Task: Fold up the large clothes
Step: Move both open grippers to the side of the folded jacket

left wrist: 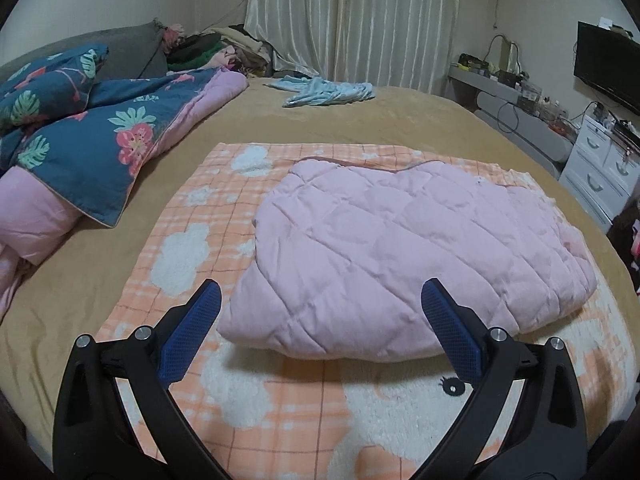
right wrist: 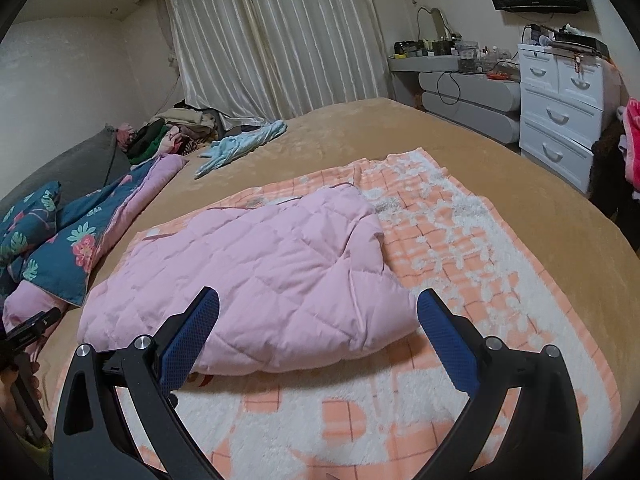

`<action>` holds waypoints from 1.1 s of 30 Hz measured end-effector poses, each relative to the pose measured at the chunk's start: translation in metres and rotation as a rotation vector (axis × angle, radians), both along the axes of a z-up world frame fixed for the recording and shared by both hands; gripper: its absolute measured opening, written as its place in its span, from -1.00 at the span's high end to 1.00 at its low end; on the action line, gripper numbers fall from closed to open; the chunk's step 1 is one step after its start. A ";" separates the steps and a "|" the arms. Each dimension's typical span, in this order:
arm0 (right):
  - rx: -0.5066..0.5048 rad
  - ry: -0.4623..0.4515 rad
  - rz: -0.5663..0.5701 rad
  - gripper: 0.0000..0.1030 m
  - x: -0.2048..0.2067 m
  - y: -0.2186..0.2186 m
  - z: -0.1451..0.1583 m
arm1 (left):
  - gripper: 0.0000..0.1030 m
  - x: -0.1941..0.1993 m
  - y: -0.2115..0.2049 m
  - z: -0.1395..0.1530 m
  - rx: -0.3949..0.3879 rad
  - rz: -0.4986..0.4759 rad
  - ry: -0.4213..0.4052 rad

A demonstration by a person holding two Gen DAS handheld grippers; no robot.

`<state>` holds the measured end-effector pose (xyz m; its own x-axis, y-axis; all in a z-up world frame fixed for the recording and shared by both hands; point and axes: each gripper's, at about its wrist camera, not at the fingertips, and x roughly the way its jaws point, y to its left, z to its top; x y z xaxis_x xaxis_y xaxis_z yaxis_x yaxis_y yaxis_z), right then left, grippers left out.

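Pink and quilted, the folded garment (left wrist: pixel 404 256) lies as a plump bundle on an orange-and-white plush blanket (left wrist: pixel 280 408), which is spread over the tan bed cover (left wrist: pixel 400 120).

The left gripper (left wrist: pixel 320 328) hangs above the bundle's near edge, tilted downward, its blue-padded jaws spread wide with nothing between them; the fabric sits beyond the tips, untouched. The right gripper (right wrist: pixel 318 332) holds much the same downward slant over the near edge, jaws likewise wide apart and empty.

At the left border of the right wrist view, a hand (right wrist: pixel 18 396) seems to grasp a dark handle, though the edge is too warped to be sure.

A floral teal duvet (left wrist: pixel 80 136) is heaped to the left, well apart from the bundle.
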<state>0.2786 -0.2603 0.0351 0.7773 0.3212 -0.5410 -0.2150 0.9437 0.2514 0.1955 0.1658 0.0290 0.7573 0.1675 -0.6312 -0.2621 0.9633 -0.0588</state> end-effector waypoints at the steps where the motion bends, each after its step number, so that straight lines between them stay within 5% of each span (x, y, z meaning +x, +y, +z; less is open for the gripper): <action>1: 0.004 0.000 -0.004 -0.92 -0.003 -0.001 -0.001 | -0.82 -0.002 -0.002 -0.001 0.000 -0.002 0.001; 24: 0.115 0.078 -0.163 -0.92 -0.041 -0.039 -0.046 | -0.82 -0.028 -0.032 -0.046 -0.114 0.004 0.033; 33: 0.125 0.153 -0.143 -0.92 -0.017 -0.029 -0.062 | -0.82 -0.020 -0.033 -0.066 -0.138 0.023 0.085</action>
